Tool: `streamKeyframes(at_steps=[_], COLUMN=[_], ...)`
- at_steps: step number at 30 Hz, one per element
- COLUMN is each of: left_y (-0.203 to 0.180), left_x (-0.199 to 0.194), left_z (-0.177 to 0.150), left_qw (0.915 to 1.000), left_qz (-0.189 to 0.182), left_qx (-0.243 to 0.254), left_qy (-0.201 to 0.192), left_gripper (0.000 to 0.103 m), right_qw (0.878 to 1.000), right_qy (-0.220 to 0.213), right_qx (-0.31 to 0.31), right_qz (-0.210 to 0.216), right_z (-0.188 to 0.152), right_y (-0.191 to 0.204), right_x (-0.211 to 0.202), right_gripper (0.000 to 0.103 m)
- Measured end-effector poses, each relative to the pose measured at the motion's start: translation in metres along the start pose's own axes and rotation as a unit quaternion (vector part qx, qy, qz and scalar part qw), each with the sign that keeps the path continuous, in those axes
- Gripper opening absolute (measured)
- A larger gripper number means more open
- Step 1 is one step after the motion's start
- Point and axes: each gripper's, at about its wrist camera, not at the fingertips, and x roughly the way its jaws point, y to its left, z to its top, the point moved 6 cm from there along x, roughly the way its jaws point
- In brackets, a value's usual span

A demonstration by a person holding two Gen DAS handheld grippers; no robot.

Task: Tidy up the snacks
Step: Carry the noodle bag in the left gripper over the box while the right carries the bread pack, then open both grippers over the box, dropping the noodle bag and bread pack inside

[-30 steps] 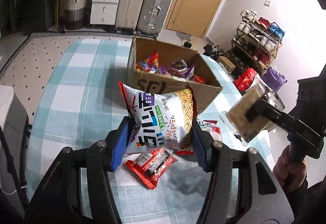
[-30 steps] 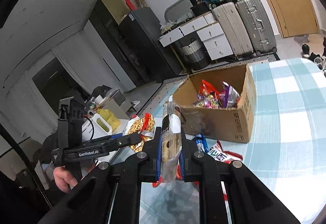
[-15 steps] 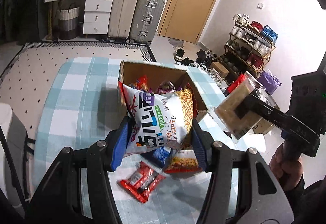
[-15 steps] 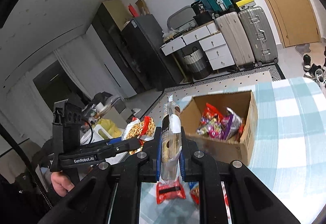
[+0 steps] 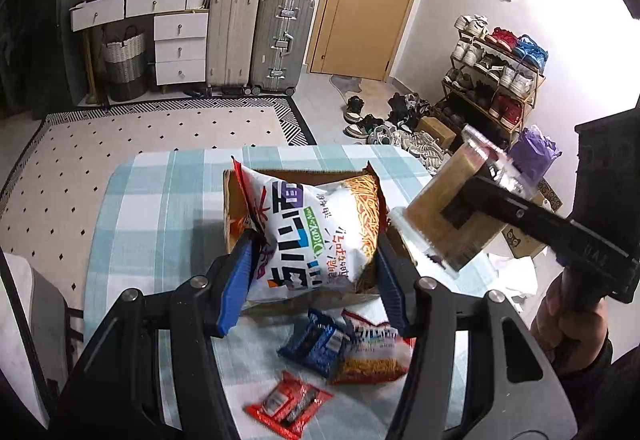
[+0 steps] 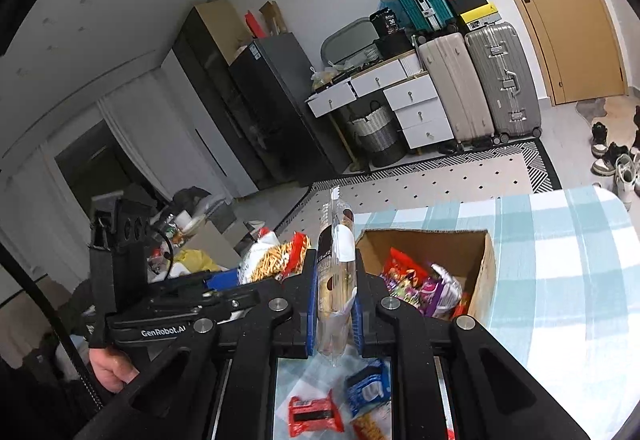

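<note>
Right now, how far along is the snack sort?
Done: several packets already lie in the cardboard box. In hand: the left gripper is shut on a noodle snack bag, the right gripper on a clear-wrapped biscuit pack, both held up near the box. Left: a red packet, a blue packet and another noodle bag on the checked tablecloth.

White noodle bag (image 5: pixel 316 236) with red edge, orange noodle picture, blue and black lettering, green label. Clear wrapper (image 6: pixel 335 280) over tan biscuits, black-and-white label. Brown cardboard box (image 6: pixel 480 272) holding red and purple packets (image 6: pixel 420 284). Light blue and white checked tablecloth (image 5: pixel 160 208). Blue packet (image 5: pixel 316 344), red packet (image 5: pixel 288 402) with black centre. Black grippers, blue finger pads (image 5: pixel 236 280). Cream rug (image 5: pixel 120 136), black diamond dots.
</note>
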Motion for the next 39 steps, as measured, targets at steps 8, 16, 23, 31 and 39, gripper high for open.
streamKeyframes(at_steps=[8, 16, 23, 31, 39], left_y=[0.003, 0.016, 0.028, 0.041, 0.046], left_x=[0.030, 0.081, 0.126, 0.152, 0.133], left_z=[0.025, 0.028, 0.023, 0.026, 0.020], left_qw=[0.9999, 0.9993, 0.9981, 0.9978, 0.9982], left_qz=[0.001, -0.004, -0.017, -0.008, 0.007], left_qx=[0.001, 0.001, -0.001, -0.008, -0.012], left_qy=[0.011, 0.038, 0.060, 0.065, 0.058], left_gripper=[0.054, 0.054, 0.055, 0.076, 0.077], right_qw=[1.000, 1.000, 0.998, 0.994, 0.996], right_qy=[0.010, 0.022, 0.045, 0.058, 0.036], right_qx=[0.002, 0.009, 0.014, -0.028, -0.017], right_qz=[-0.015, -0.020, -0.029, -0.085, -0.079], right_z=[0.019, 0.022, 0.013, 0.007, 0.012], right_y=[-0.018, -0.035, -0.055, -0.070, -0.074], right_x=[0.024, 0.052, 0.083, 0.102, 0.080], right_gripper=[0.013, 0.013, 0.014, 0.054, 0.054])
